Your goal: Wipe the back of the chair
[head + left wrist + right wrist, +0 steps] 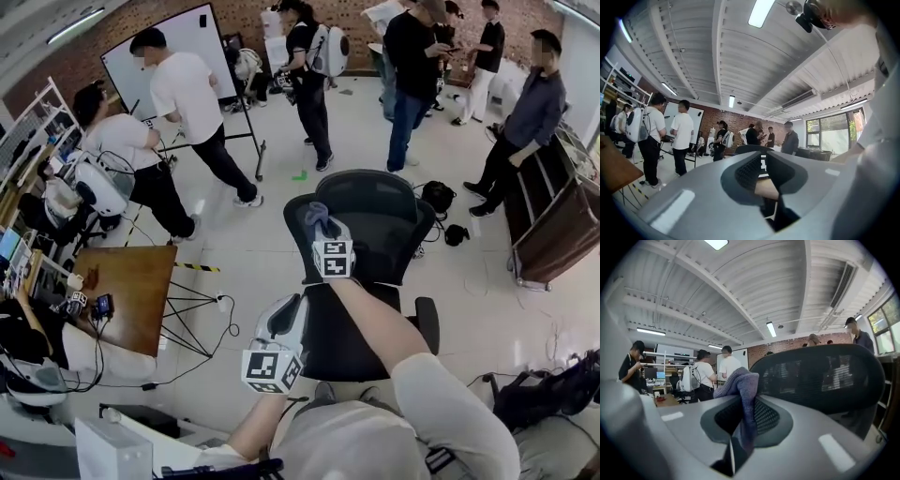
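Chair (375, 234): black mesh office chair at centre of the head view, on the pale tiled floor (253, 253), backrest facing the person. Cloth (319, 217): purple-blue, bunched, at the backrest's upper left edge; can't confirm actual contact with the mesh. Right gripper (322, 230) is clamped on the cloth, and in the right gripper view the fabric (740, 380) sticks up out of the jaws with the backrest (825, 376) just behind. Left gripper (289, 305) sits lower, beside the seat's left edge, well below the cloth, with jaws apart and nothing between them; its view looks past the right forearm toward the room. Wooden table (131, 291) is to the left, whiteboard (178, 47) at the far end, several people standing around, and a black bag (438, 197) on the floor behind the chair.
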Demonstrator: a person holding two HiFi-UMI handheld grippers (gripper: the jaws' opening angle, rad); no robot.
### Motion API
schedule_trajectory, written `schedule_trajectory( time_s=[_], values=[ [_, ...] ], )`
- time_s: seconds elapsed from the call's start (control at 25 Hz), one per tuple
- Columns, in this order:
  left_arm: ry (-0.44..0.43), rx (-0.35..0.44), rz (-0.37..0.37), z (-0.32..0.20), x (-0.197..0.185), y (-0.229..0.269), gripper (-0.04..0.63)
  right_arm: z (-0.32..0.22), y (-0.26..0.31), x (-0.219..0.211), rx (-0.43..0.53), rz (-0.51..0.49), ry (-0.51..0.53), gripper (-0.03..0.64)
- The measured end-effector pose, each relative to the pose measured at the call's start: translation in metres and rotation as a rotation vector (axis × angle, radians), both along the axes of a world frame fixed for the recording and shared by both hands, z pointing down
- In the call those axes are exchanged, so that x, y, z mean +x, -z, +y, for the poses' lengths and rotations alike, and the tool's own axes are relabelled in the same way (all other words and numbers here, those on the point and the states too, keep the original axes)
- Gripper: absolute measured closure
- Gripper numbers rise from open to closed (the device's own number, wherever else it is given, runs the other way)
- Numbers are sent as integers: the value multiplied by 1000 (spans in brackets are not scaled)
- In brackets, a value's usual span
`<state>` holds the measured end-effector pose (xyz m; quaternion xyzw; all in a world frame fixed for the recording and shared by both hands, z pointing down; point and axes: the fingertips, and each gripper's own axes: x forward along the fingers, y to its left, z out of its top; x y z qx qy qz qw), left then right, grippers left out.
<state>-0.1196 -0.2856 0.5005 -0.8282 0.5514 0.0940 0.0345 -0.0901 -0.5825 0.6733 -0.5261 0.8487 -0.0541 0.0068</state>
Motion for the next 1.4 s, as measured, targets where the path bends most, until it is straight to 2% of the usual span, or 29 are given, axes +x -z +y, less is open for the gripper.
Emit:
schedule_trajectory(
  time_s=[0.16,0.28,0.4,0.52,0.64,0.8,0.92,1.0,1.08,1.2,1.28,1.4],
  values=[
    [6,-12,8,-11,-21,0,403,-7,7,56,42,16,-83,566],
    [-37,-13,20,-20,-19,-4,403,1,-6,142,68,95,-193,566],
    [-71,-2,24,-23,-7,-3,403,5,-27,226,31,94,-300,566],
    [-105,7,17,-24,9,-2,403,9,-27,254,24,85,-321,567],
    [-104,-1,15,-27,9,-2,403,15,-15,221,53,68,-266,566],
    [-60,-14,18,-37,6,4,403,22,-3,107,82,39,-56,566],
    [-19,-29,20,-51,13,16,403,1,-29,14,15,62,103,566],
    [7,-34,15,-65,22,27,403,-35,-53,-25,-55,103,152,566],
    [37,-51,12,-76,27,32,403,-73,-74,-42,-122,115,156,568],
    [72,-99,7,-74,23,14,403,-110,-100,-40,-166,132,126,568],
    [97,-130,6,-69,14,-3,403,-119,-108,-29,-173,137,106,568],
    [108,-119,-3,-72,-1,-4,403,-129,-97,-8,-156,134,74,568]
  ],
)
